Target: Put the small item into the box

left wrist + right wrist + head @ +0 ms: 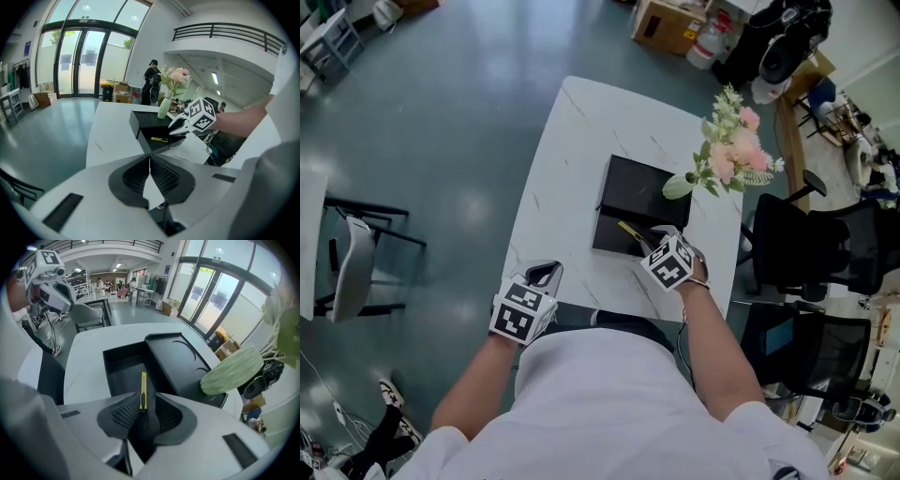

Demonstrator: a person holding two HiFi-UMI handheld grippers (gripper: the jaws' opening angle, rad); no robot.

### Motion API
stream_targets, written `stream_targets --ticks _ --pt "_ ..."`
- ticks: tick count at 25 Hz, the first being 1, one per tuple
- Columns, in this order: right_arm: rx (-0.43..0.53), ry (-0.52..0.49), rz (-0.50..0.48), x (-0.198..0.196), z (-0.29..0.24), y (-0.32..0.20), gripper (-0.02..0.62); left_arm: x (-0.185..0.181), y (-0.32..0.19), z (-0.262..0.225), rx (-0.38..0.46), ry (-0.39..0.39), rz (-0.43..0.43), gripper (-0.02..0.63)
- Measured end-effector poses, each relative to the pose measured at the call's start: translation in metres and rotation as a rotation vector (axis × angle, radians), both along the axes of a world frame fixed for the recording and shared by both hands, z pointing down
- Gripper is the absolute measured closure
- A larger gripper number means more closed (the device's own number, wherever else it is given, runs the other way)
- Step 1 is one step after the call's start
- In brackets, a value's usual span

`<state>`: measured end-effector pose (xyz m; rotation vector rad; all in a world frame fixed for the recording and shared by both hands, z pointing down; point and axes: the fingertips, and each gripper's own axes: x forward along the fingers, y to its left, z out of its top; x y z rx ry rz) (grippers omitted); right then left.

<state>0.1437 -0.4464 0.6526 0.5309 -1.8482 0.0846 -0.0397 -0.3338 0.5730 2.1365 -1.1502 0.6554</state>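
An open black box (610, 246) lies on the white table (572, 150), its lid (642, 187) hinged back beyond it. A small yellow utility knife (630, 232) rests inside the box's tray. In the right gripper view the knife (142, 390) lies lengthwise between the jaws of my right gripper (143, 405), with a gap beside it, so the gripper is open. My right gripper (652, 240) hovers at the near right edge of the box. My left gripper (546, 274) rests at the table's near edge, shut and empty, its pads (161, 173) meeting at the tips.
A green vase (678, 186) of pink flowers (733, 150) stands just right of the lid. Black office chairs (811, 248) crowd the table's right side. A white chair (354, 267) stands on the floor to the left. Cardboard boxes (670, 23) sit beyond the far end.
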Motion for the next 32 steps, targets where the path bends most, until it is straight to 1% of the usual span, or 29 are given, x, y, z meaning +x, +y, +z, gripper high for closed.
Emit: stream_targets --ticks 4,8,12,13,15,17,19,20,21,24,28,32 --pt "0.029 -0.055 0.066 -0.008 -0.029 0.022 0.48 0.0 0.002 -0.012 0.028 0.014 0.081 0.589" --pt "0.071 -0.147 0.163 -0.016 -0.059 0.052 0.482 0.0 0.01 -0.019 0.045 -0.003 0.198 0.589" --pt "0.146 -0.311 0.271 -0.027 -0.094 0.08 0.482 0.004 0.022 -0.024 0.062 0.002 0.285 0.589" --pt "0.15 -0.351 0.298 -0.028 -0.099 0.087 0.482 0.005 0.022 -0.024 0.067 0.004 0.3 0.589" --pt "0.133 -0.439 0.357 -0.032 -0.105 0.103 0.485 0.008 0.022 -0.025 0.076 0.007 0.323 0.589" --pt "0.111 -0.552 0.424 -0.038 -0.113 0.116 0.497 0.013 0.024 -0.028 0.079 0.012 0.337 0.589" --pt "0.093 -0.656 0.491 -0.041 -0.122 0.125 0.516 0.017 0.027 -0.034 0.09 0.023 0.338 0.589" --pt "0.088 -0.691 0.513 -0.042 -0.125 0.127 0.53 0.019 0.028 -0.038 0.1 0.028 0.335 0.589" --pt "0.085 -0.714 0.524 -0.042 -0.127 0.129 0.554 0.021 0.029 -0.04 0.108 0.032 0.331 0.589" --pt "0.085 -0.751 0.496 -0.039 -0.137 0.135 0.577 0.029 0.038 -0.046 0.117 0.031 0.321 0.589" --pt "0.092 -0.795 0.416 -0.031 -0.157 0.146 0.578 0.046 0.049 -0.053 0.144 0.024 0.297 0.589" --pt "0.102 -0.845 0.366 -0.011 -0.176 0.165 0.58 0.077 0.063 -0.062 0.154 0.025 0.251 0.589"
